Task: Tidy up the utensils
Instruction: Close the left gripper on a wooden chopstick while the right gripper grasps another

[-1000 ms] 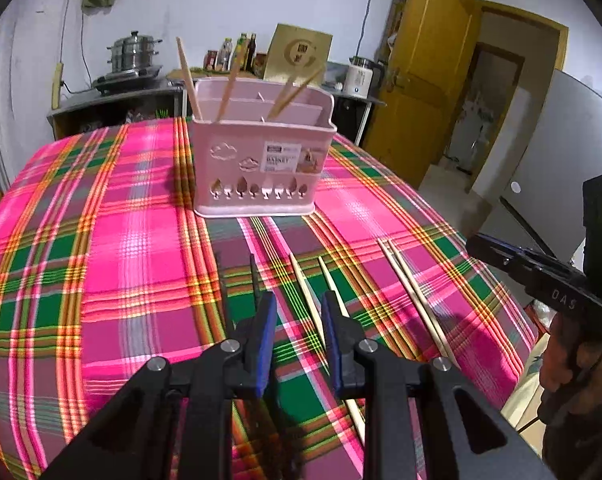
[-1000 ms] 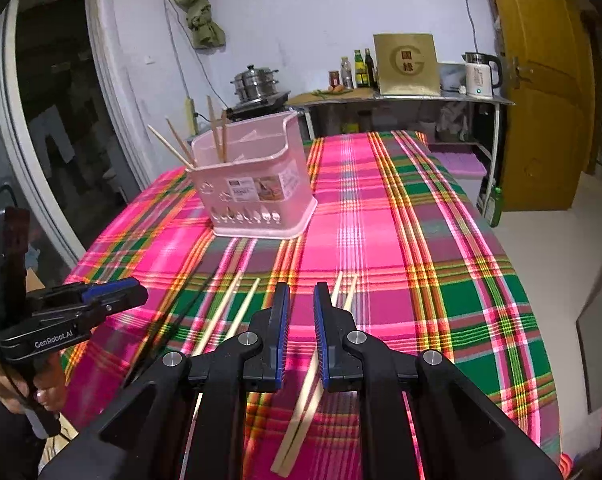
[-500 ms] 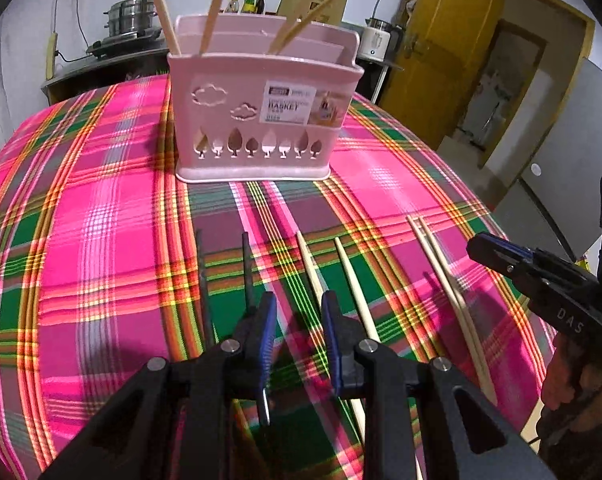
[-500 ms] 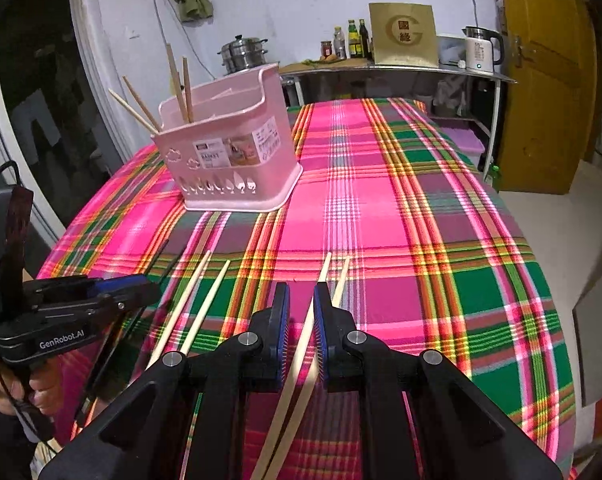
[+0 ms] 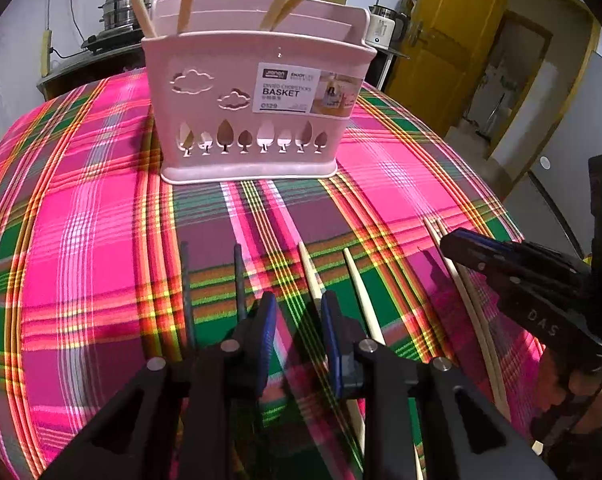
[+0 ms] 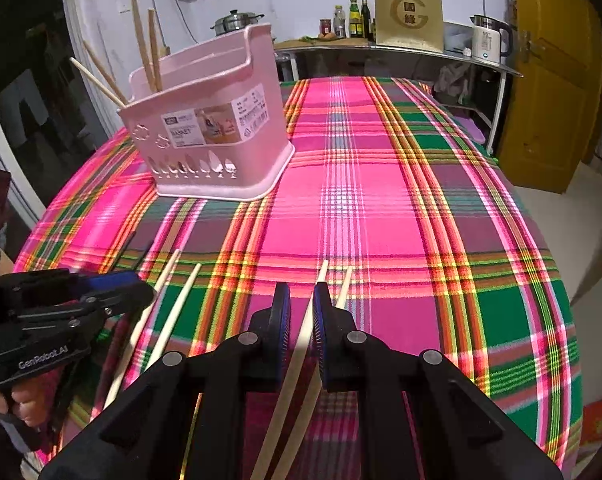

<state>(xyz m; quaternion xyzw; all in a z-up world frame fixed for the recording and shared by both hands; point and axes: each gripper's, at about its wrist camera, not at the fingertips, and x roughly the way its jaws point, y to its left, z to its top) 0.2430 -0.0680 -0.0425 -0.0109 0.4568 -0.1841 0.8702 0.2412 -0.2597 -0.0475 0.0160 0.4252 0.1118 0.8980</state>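
A pink utensil basket stands on the plaid cloth with several wooden chopsticks upright in it; it also shows in the right wrist view. My left gripper is open and low over the cloth, between two black chopsticks on its left and two pale chopsticks on its right. My right gripper is open and low, its jaws on either side of one pale chopstick of a pair. The right gripper also shows in the left wrist view, and the left gripper in the right wrist view.
The table's plaid cloth falls away at the right and near edges. A counter behind holds a kettle, bottles, a gold box and a steamer pot. A yellow door stands at the right.
Both grippers have moved forward and down towards the cloth. The basket looms larger in the left view. The right jaws now straddle a pale chopstick.
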